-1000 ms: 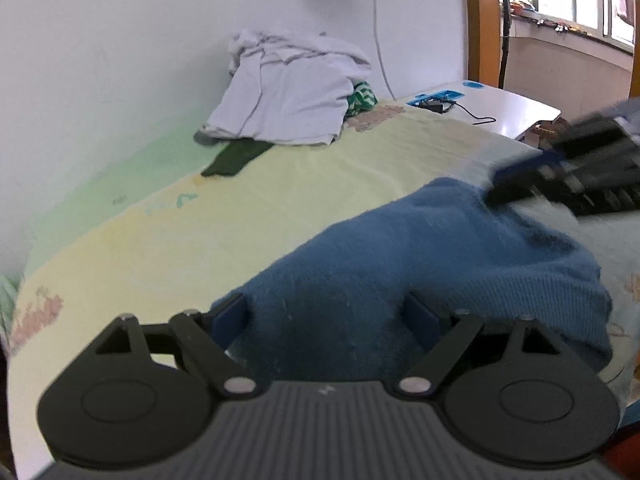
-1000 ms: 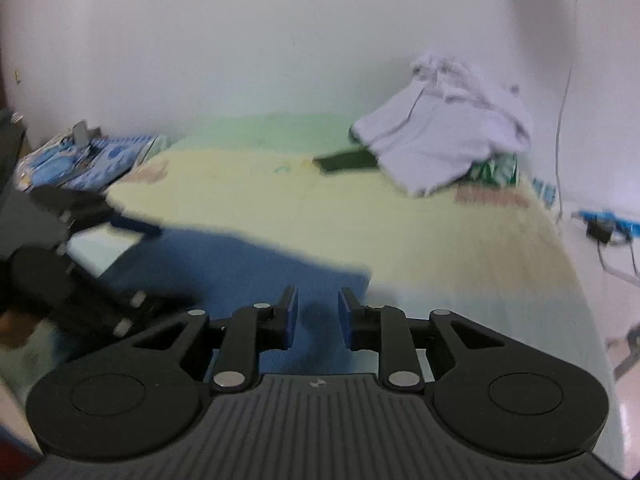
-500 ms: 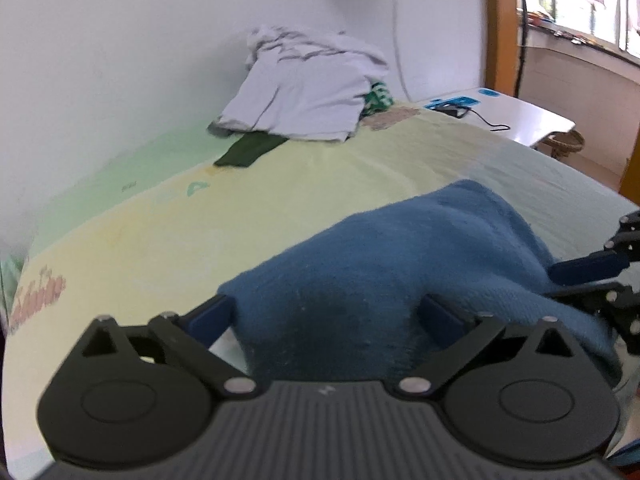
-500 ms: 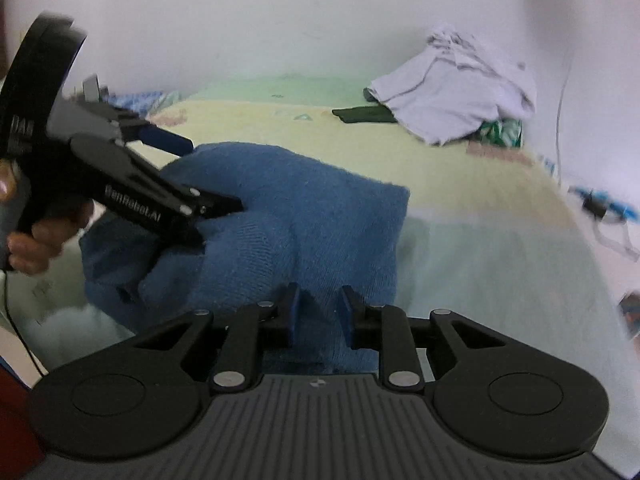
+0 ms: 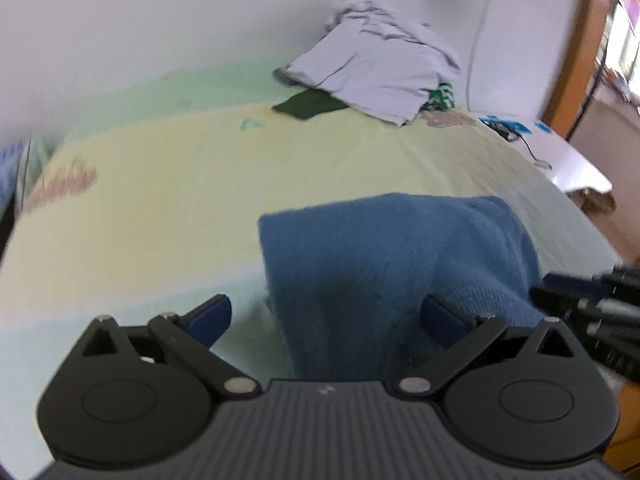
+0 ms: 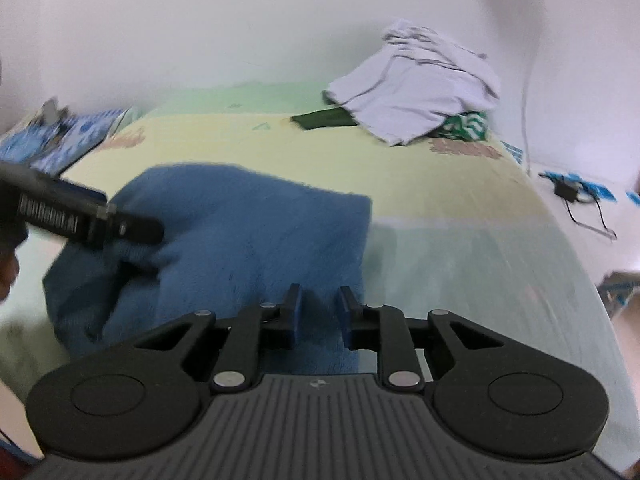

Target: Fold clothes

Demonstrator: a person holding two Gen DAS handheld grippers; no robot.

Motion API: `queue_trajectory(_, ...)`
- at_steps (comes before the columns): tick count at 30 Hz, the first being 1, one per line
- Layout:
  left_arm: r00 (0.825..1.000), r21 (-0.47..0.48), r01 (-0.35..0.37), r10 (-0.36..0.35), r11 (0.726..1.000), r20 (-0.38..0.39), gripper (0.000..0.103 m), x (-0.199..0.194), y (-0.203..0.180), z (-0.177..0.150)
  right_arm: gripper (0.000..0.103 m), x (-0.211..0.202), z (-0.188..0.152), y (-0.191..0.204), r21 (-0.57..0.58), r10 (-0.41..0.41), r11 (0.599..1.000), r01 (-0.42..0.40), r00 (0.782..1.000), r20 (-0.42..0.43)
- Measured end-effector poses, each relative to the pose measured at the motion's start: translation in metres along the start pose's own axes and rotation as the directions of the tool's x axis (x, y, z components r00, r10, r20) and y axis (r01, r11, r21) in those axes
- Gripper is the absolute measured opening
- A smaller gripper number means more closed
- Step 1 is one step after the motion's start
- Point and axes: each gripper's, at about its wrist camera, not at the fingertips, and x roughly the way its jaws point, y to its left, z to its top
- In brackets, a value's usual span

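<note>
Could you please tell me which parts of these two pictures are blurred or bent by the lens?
Left wrist view: the blue knitted sweater is soft with motion blur, and the orange door frame curves with the fisheye. Right wrist view: the left tongs are smeared, and the pale lilac clothes pile is slightly soft.

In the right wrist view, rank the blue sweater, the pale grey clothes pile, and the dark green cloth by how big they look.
1. Blue sweater, though it lies nearest the camera, which inflates it.
2. Pale grey clothes pile, farther back by the wall.
3. Dark green cloth, partly tucked under the pile, so its full size is hidden.
</note>
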Motion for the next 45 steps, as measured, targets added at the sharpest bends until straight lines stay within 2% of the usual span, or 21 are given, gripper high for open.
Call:
queue_trajectory(2,1.0,-0.064,0.021,-0.023,0.998,-0.016,0.102,0.0,0.006,-0.002,0.024,-0.001,0.002,-0.006,-0.004,0.021,1.0,-0.021,1.0,0.0)
queue_trajectory(3,0.999,-0.101,0.032,-0.035,0.994,-0.026,0.102,0.0,0.009,-0.003,0.03,0.0,0.003,-0.012,0.016,0.026,1.0,-0.026,1.0,-0.002)
queue_trajectory(4,0.999,-0.128,0.033,-0.038,0.991,-0.037,0.102,0.001,0.011,-0.004,0.032,0.001,0.005,-0.018,0.044,0.03,0.999,-0.03,1.0,-0.006)
queue_trajectory(8,0.999,-0.181,0.019,-0.028,0.983,-0.046,0.101,-0.003,0.008,-0.006,0.031,0.002,0.013,-0.039,0.14,0.086,0.986,-0.087,0.996,0.011)
queue_trajectory(12,1.0,-0.178,-0.022,0.022,0.984,-0.003,0.101,-0.013,-0.001,-0.003,0.029,0.013,0.015,-0.038,0.082,0.109,0.991,-0.107,0.994,-0.029)
queue_trajectory(15,0.998,-0.212,-0.058,0.064,0.975,0.02,0.101,-0.021,0.0,0.002,0.025,0.014,0.012,-0.034,0.02,0.153,0.988,-0.152,0.987,-0.04)
queue_trajectory(17,0.996,-0.246,-0.08,0.086,0.966,0.015,0.101,-0.022,0.004,0.004,0.024,0.013,0.01,-0.031,-0.028,0.18,0.983,-0.182,0.983,-0.037)
queue_trajectory(19,0.995,-0.257,-0.091,0.095,0.962,0.002,0.101,-0.024,0.006,0.003,0.024,0.011,0.01,-0.037,-0.022,0.203,0.979,-0.204,0.978,-0.041)
queue_trajectory(23,0.992,-0.227,-0.124,0.123,0.966,-0.016,0.101,-0.029,0.004,-0.003,0.025,0.006,0.01,-0.052,0.006,0.248,0.969,-0.248,0.968,-0.048)
queue_trajectory(26,0.994,-0.224,-0.108,0.098,0.968,-0.055,0.1,-0.027,0.006,-0.006,0.027,0.005,0.011,-0.073,0.124,0.285,0.954,-0.273,0.954,-0.09)
queue_trajectory(27,0.993,-0.223,-0.105,0.091,0.969,-0.07,0.097,-0.026,0.006,-0.007,0.027,0.004,0.01,-0.076,0.144,0.296,0.949,-0.28,0.95,-0.102)
queue_trajectory(29,0.993,-0.189,-0.077,0.059,0.979,-0.099,0.072,-0.025,0.004,-0.009,0.027,0.004,0.008,-0.079,0.177,0.319,0.939,-0.296,0.939,-0.125)
queue_trajectory(31,0.994,-0.156,-0.037,0.02,0.987,-0.105,0.065,-0.025,0.001,-0.01,0.024,0.006,0.005,-0.079,0.203,0.342,0.929,-0.31,0.928,-0.149)
queue_trajectory(32,0.994,-0.136,-0.028,0.013,0.99,-0.105,0.065,-0.025,-0.001,-0.011,0.022,0.007,0.005,-0.075,0.211,0.344,0.927,-0.309,0.926,-0.156)
queue_trajectory(34,0.995,-0.092,-0.02,0.011,0.996,-0.102,0.064,-0.023,-0.004,-0.011,0.017,0.01,0.004,-0.068,0.226,0.343,0.926,-0.303,0.925,-0.165)
queue_trajectory(37,0.993,-0.069,0.027,-0.035,0.997,-0.113,0.051,-0.019,0.003,-0.008,0.015,0.003,0.006,-0.05,0.187,0.313,0.941,-0.283,0.937,-0.155)
queue_trajectory(38,0.992,-0.061,0.041,-0.048,0.997,-0.118,0.05,-0.019,0.006,-0.007,0.015,-0.001,0.006,-0.045,0.169,0.305,0.945,-0.279,0.94,-0.151)
queue_trajectory(43,0.986,0.008,0.099,-0.097,0.995,-0.138,0.049,-0.018,0.013,-0.006,0.015,-0.001,0.0,-0.037,0.148,0.247,0.963,-0.224,0.956,-0.159)
queue_trajectory(45,0.984,0.042,0.105,-0.097,0.994,-0.148,0.052,-0.011,0.01,-0.009,0.019,0.0,0.001,-0.039,0.157,0.232,0.965,-0.208,0.959,-0.16)
